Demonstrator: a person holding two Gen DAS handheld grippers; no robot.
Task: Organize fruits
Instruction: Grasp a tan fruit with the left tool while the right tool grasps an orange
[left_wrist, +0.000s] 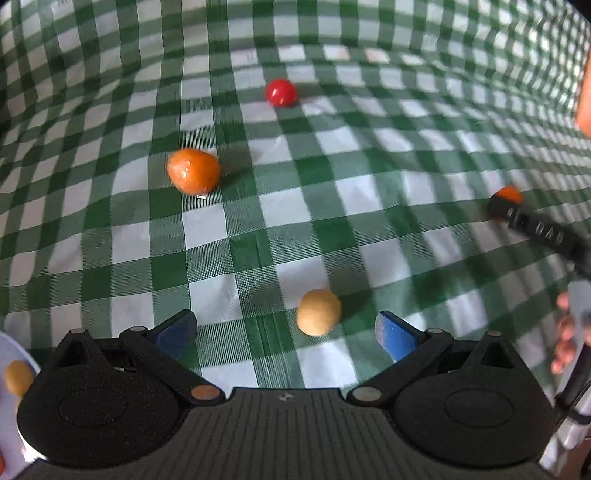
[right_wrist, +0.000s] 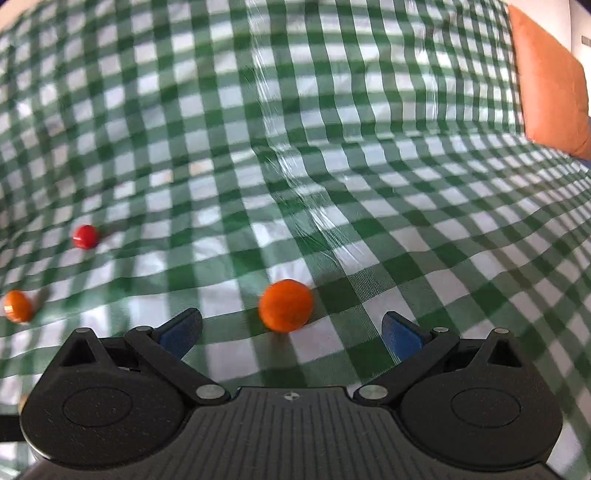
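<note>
Hovering with both jaws spread over a green-and-white checked tablecloth (left_wrist: 280, 229) strewn with fruit.

The left gripper (left_wrist: 286, 328) has a small round tan fruit (left_wrist: 318, 312) between its fingertips, untouched; the right gripper (right_wrist: 291, 330) likewise frames a blurred round orange fruit (right_wrist: 285, 305). A white plate (left_wrist: 11, 350) is cut off beside the left jaw.

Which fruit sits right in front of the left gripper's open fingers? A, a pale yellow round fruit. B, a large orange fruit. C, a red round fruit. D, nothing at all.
A: in the left wrist view the pale yellow fruit lies on the checked cloth just ahead of the left gripper, between its spread fingers, while the large orange fruit and red fruit lie farther off.
</note>
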